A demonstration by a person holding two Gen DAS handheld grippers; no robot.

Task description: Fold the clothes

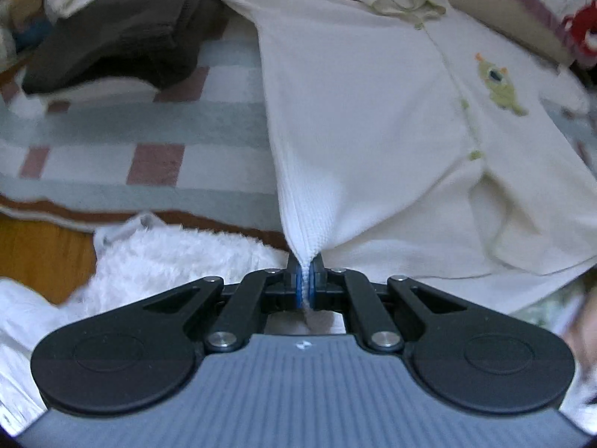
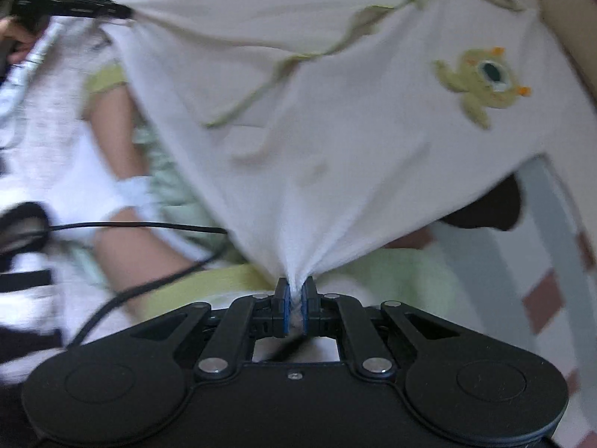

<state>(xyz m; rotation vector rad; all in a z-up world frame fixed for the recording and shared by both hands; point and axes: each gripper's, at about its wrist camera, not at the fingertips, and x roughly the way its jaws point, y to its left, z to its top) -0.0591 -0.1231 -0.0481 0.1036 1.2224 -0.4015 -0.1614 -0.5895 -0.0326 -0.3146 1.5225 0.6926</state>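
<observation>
In the left wrist view, a dark brown garment [image 1: 123,41] lies at the upper left on a checked bedspread [image 1: 156,127] of pale green and dusty pink squares, and a white fluffy fabric [image 1: 175,254] sits lower left near the bed's edge. At centre, the left gripper [image 1: 306,280] has its fingers clenched on a ribbed hem of the cream baby garment [image 1: 365,119], which fans up and to the right from the pinch; its green snap placket runs down the middle right, and a green monster patch [image 1: 500,86] shows at the right. In the right wrist view, the other gripper's dark fingertip appears at the upper left, pulling a corner of the same cloth taut, with a person's arm and a black cable [image 2: 149,227] below it. At lower centre, the right gripper [image 2: 295,295] has its fingers clamped on a bunched edge of the garment, which is lifted above the bed and spreads toward the upper right, where the patch shows again. The step in hand looks like stretching the garment out between both grips before laying it flat. To do it well, I would keep both pinches firm, draw the hands apart evenly until the radiating creases at each pinch ease, and lower it onto bare bedspread clear of the brown garment, placket up and straight.
</observation>
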